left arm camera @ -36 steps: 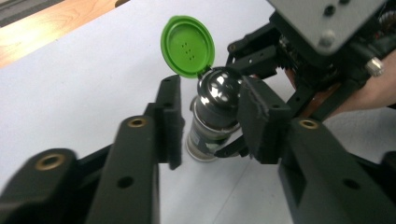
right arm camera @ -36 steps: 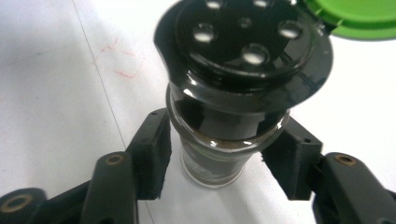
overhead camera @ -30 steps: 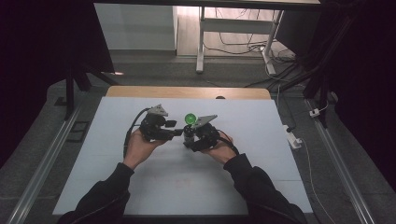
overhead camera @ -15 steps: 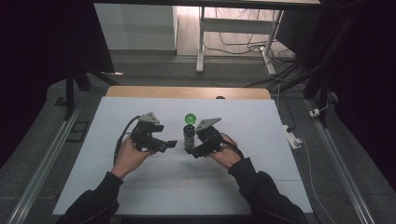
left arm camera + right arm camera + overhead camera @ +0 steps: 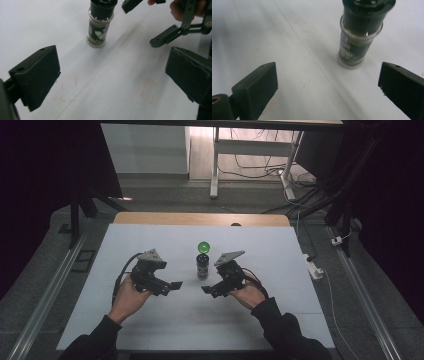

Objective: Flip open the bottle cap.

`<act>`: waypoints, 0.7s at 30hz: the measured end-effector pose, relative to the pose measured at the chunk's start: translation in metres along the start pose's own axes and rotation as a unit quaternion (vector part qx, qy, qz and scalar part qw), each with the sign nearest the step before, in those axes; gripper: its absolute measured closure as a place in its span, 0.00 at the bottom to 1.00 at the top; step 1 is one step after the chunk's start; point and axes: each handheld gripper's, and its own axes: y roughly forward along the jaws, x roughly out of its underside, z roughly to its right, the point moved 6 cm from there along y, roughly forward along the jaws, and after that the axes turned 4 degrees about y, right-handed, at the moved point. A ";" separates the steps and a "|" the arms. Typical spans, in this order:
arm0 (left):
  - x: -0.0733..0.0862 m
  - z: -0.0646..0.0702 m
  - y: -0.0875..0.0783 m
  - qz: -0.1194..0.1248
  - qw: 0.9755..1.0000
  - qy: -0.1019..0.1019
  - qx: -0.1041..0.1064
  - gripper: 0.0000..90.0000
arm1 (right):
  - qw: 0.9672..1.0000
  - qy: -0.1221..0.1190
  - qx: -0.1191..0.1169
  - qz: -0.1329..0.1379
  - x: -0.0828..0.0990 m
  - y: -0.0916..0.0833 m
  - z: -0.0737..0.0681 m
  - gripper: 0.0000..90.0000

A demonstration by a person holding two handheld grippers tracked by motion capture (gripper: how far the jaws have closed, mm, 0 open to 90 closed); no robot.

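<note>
A small glass spice jar point(image 5: 202, 266) with a dark collar and a green top point(image 5: 203, 247) stands upright on the white table point(image 5: 280, 270). My left gripper point(image 5: 172, 285) is to its near left, and its jaws have just been opening. Nothing is between them. In the left gripper view the jar point(image 5: 98, 27) stands ahead, beyond the wide-apart pads point(image 5: 37, 75). My right gripper point(image 5: 208, 290) is to the jar's near right. Its jaws have also just been opening and hold nothing. In the right gripper view the jar point(image 5: 357, 40) is ahead and to the right.
The right gripper point(image 5: 175, 30) and a hand show at the top right of the left gripper view. A wooden strip point(image 5: 200, 219) edges the table's far side. Beyond it, table legs and cables point(image 5: 260, 170) are on the floor. A power strip point(image 5: 311, 265) lies off the right edge.
Both grippers have drawn back from the jar toward the person, and their jaws have spread wide. The jar now stands alone where they had met around it.
</note>
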 end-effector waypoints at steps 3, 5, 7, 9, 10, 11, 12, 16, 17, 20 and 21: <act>0.007 0.003 -0.008 0.008 1.000 -0.006 0.002 0.00 | 1.000 0.011 0.000 -0.001 0.006 -0.009 -0.003 0.02; 0.011 0.005 -0.014 0.016 1.000 -0.013 0.004 0.00 | 1.000 0.015 0.000 0.000 0.009 -0.015 -0.005 0.01; 0.017 0.006 -0.021 0.021 1.000 -0.019 0.003 0.00 | 1.000 0.016 0.003 0.004 0.012 -0.020 -0.006 0.00; 0.021 0.008 -0.026 0.024 0.999 -0.024 0.000 0.00 | 1.000 0.021 0.004 0.007 0.014 -0.025 -0.007 0.00; 0.024 0.008 -0.029 0.026 0.999 -0.026 -0.001 0.00 | 1.000 0.022 0.005 0.008 0.016 -0.028 -0.007 0.00; 0.027 0.008 -0.032 0.027 0.999 -0.028 -0.002 0.00 | 1.000 0.023 0.006 0.011 0.017 -0.031 -0.007 0.00; 0.030 0.009 -0.035 0.029 0.999 -0.030 -0.004 0.00 | 1.000 0.024 0.008 0.013 0.019 -0.034 -0.007 0.00; 0.041 0.010 -0.047 0.035 0.999 -0.040 -0.010 0.00 | 0.999 0.026 0.016 0.023 0.025 -0.048 -0.008 0.00; 0.044 0.011 -0.050 0.037 0.998 -0.043 -0.010 0.00 | 0.999 0.027 0.017 0.025 0.027 -0.052 -0.009 0.00; 0.052 0.012 -0.058 0.042 0.998 -0.051 -0.012 0.00 | 0.999 0.029 0.023 0.031 0.034 -0.062 -0.010 0.00; 0.055 0.012 -0.061 0.043 0.998 -0.053 -0.014 0.00 | 0.999 0.030 0.025 0.032 0.036 -0.065 -0.011 0.00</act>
